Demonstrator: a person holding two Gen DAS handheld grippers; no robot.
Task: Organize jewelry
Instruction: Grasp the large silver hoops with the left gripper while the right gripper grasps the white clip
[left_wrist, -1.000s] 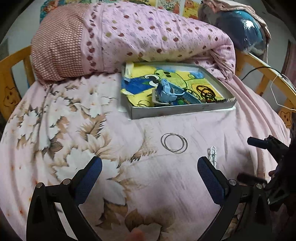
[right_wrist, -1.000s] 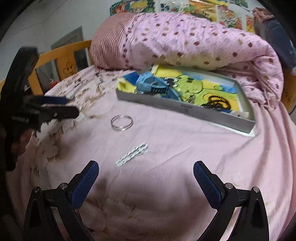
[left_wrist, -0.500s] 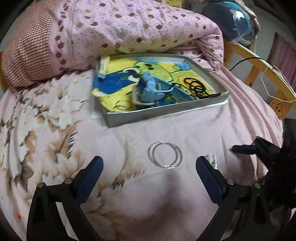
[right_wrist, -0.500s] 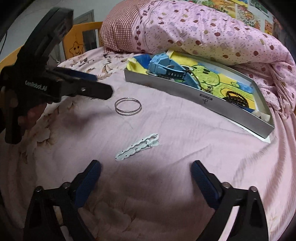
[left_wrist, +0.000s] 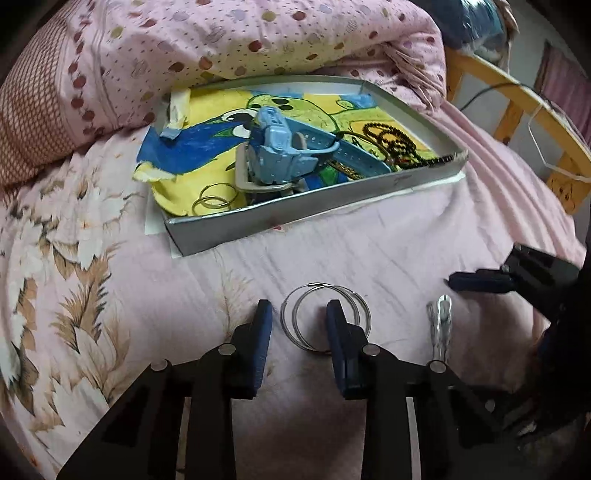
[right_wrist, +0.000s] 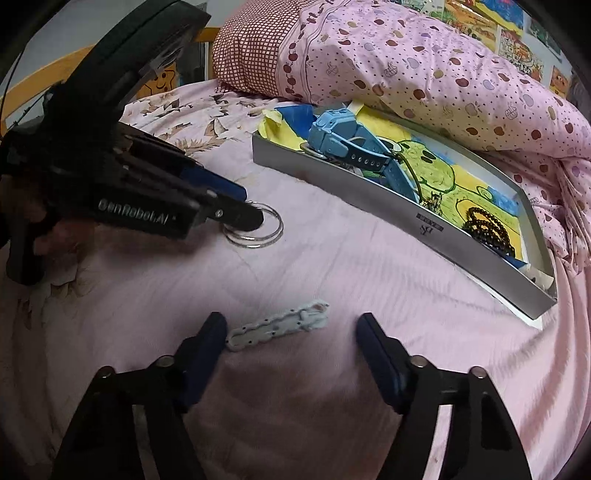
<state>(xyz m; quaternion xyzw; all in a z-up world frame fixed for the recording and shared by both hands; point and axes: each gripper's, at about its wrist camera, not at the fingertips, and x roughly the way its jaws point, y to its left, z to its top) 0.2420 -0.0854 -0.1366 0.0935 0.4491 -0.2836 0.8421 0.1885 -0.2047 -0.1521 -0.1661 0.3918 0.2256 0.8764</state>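
Hoop earrings (left_wrist: 325, 317), thin, light, slippery wire on the soft bed (left_wrist: 369, 254), sit between the half-closed left claw (left_wrist: 299, 321), best pinched across both rims; the right claw (right_wrist: 290, 328) gapes empty over the pale clip (right_wrist: 277, 325).

On the pink floral bedsheet (left_wrist: 369, 258), thin silver hoop rings (left_wrist: 325, 317) sit in front of the shallow grey tray (left_wrist: 295, 214); pale perforated clip (right_wrist: 277, 325) lies to their right.

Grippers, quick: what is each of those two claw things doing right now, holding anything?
Left gripper: open, jaws straddling the silver hoops, nothing gripped.
Right gripper: open, jaws either side of the white hair clip, nothing gripped.
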